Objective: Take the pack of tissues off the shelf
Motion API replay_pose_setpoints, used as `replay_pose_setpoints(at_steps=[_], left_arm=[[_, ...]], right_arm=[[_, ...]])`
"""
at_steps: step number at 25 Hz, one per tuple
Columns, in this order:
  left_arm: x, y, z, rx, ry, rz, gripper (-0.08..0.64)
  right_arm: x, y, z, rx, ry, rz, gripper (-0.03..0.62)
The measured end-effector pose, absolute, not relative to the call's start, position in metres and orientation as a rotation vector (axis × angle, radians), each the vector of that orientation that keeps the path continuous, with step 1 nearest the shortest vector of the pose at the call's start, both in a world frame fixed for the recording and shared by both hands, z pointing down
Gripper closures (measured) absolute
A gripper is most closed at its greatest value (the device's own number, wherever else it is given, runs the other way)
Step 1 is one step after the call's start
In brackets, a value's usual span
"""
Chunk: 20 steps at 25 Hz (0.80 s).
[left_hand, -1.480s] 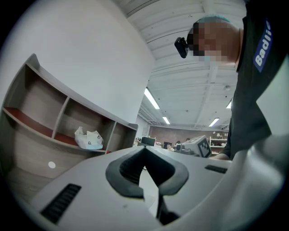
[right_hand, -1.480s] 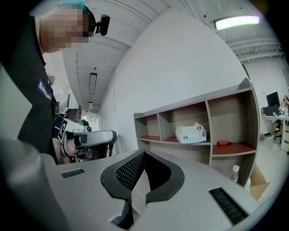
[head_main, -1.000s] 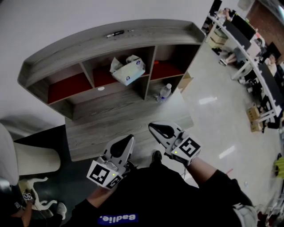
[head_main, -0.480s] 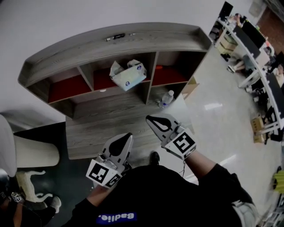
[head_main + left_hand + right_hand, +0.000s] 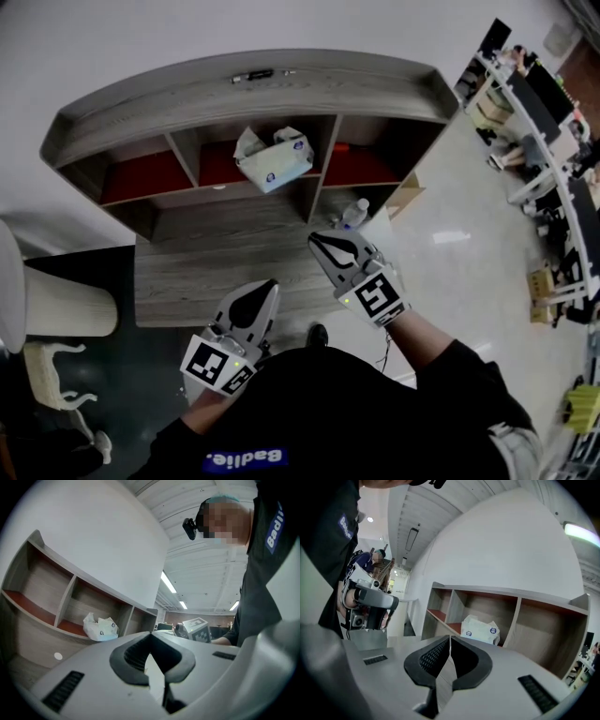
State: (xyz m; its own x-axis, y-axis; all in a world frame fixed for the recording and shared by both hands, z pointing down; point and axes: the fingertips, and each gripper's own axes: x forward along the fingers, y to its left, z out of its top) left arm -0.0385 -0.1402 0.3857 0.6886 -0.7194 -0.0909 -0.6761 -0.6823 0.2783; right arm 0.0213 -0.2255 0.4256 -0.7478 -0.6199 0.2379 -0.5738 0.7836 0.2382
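A white and light-blue pack of tissues (image 5: 273, 159) sits in the middle compartment of the grey wooden shelf (image 5: 178, 98), on its red lining. It also shows in the left gripper view as the pack of tissues (image 5: 100, 626) and in the right gripper view as the pack of tissues (image 5: 480, 629). My right gripper (image 5: 319, 242) is shut and empty, held over the desk in front of the shelf, pointing at it. My left gripper (image 5: 265, 286) hangs lower and nearer to me, shut with nothing between its tips. Both are well short of the pack.
A grey wooden desk top (image 5: 206, 267) lies in front of the shelf. A clear plastic bottle (image 5: 353, 214) stands at its right end. A pen (image 5: 253, 74) lies on the shelf's top board. A white stool (image 5: 61, 305) stands at the left; office desks (image 5: 548, 122) are at the far right.
My right gripper has moved forward and up toward the shelf. The left one has stayed almost in place. The view has shifted slightly, and both grippers stayed shut.
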Motion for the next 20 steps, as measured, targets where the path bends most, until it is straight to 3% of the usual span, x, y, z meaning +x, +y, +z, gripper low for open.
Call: replay_pose_setpoints(at_steps=[11, 14, 20], left_arm=[[-0.045, -0.139, 0.385, 2.652, -1.208, -0.286, 0.558], [-0.049, -0.138, 0.385, 2.646, -1.230, -0.289, 0.558], [-0.059, -0.133, 0.385, 2.625, -1.281, -0.295, 0.558]], right_arm=[[0.003, -0.253, 0.435, 0.819, -2.610, -0.358, 0.557], [-0.001, -0.262, 0.442, 0.796, -2.571, -0.393, 0.502], [-0.014, -0.276, 0.449, 0.754, -2.487, -0.532, 0.470]])
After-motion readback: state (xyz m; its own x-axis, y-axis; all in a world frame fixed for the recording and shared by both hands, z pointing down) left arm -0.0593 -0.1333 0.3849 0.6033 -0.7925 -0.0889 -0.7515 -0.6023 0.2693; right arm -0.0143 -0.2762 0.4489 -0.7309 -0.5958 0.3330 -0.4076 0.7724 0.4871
